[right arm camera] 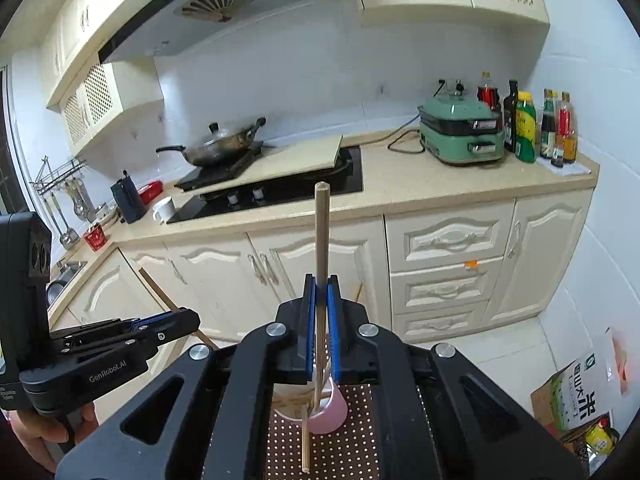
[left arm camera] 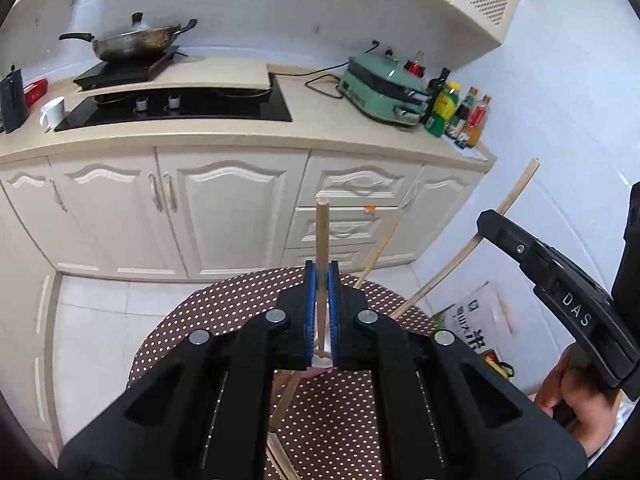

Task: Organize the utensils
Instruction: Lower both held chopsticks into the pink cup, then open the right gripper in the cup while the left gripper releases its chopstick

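My left gripper (left arm camera: 321,276) is shut on a wooden chopstick (left arm camera: 321,232) that stands upright between its blue pads, its lower end over a pink cup (left arm camera: 320,362). My right gripper (right arm camera: 321,288) is shut on another upright chopstick (right arm camera: 321,232), whose lower end reaches into the pink cup (right arm camera: 330,416) on the brown dotted table (right arm camera: 344,448). More chopsticks (right arm camera: 306,440) lean in and beside the cup. In the left wrist view the right gripper (left arm camera: 490,222) holds its chopstick (left arm camera: 516,188) at the right. In the right wrist view the left gripper (right arm camera: 188,320) is at the left.
A round brown dotted table (left arm camera: 224,312) is below both grippers. Beyond stands a kitchen counter (right arm camera: 400,188) with a hob, a wok (right arm camera: 224,144), a white mug (right arm camera: 164,208), a green electric cooker (right arm camera: 460,132) and bottles (right arm camera: 524,128). A rice bag (right arm camera: 580,392) sits on the floor at right.
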### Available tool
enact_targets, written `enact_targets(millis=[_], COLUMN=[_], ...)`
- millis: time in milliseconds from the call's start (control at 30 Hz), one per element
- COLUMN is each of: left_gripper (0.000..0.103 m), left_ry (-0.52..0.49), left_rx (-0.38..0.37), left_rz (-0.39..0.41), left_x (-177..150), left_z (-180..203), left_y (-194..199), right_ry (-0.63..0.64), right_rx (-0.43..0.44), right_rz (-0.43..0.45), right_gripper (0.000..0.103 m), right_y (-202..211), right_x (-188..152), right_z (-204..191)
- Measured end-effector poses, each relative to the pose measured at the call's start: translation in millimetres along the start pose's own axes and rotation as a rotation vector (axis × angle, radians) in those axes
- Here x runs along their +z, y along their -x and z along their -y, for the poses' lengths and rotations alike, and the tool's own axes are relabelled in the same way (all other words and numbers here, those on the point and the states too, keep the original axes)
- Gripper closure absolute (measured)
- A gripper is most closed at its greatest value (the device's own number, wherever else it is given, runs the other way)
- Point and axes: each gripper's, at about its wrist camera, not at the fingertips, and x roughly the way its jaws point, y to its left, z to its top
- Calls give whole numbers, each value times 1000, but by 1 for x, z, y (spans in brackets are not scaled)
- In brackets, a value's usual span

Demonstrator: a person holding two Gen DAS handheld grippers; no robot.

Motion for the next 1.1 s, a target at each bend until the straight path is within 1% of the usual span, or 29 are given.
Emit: enact_targets(millis=[233, 433, 700, 833, 933, 1100], left_gripper=[97, 97, 97, 97, 96, 96], left_ry=[9, 2, -2, 6, 3, -11], left_rx=[12, 12, 23, 24, 19, 20], left_rz=[-63, -128, -161, -191, -204, -215], left_x=[-18, -36, -47, -48, -48, -45], left_z=[-4, -5, -6, -7, -5, -2], left_y=[-17, -26, -29, -33, -33, -31], right_ry=[-44, -69, -60, -47, -63, -77], right_rx=[34, 49, 41, 38, 43, 40], right_rz=[-88, -155, -255, -277, -285, -273], right_gripper=[98, 98, 98, 97, 95, 94], right_y=[-16, -20, -29, -32, -31, -24], right_x=[-21, -40, -65, -71, -72, -68], right_z=[10, 11, 2, -2, -3, -4])
